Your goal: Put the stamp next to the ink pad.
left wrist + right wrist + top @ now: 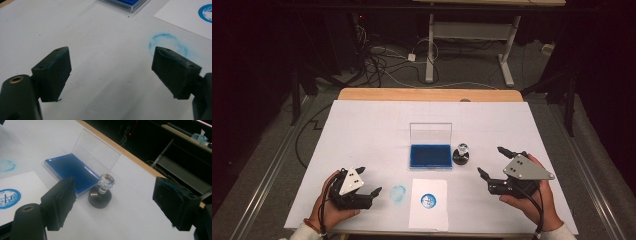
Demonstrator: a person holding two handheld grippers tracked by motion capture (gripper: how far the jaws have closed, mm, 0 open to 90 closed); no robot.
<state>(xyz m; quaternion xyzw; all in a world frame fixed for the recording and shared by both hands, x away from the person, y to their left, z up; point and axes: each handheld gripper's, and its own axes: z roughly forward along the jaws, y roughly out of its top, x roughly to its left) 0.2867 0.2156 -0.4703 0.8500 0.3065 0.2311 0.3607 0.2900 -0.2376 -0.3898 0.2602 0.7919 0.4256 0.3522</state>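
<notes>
Right gripper (493, 161): jaws spread wide, nothing between them, held in the person's right hand above the table (362, 130). Stamp (100, 192) stands upright ahead of it, nearer its left jaw, clear knob on top, dark round base on the table. Ink pad (71, 171) lies just beyond the stamp on that same side, base nearly touching it, clear lid (96, 151) tilted up and open.

Left gripper (111, 66): jaws also wide apart, empty, low over bare table. Blue smudge (166, 43) on the surface just ahead of its right jaw. Paper (185, 17) lies beyond that smudge, farther to the right, bearing a round blue print (206, 12).

High view: paper sits between the two grippers, pad and stamp farther out from the person.
</notes>
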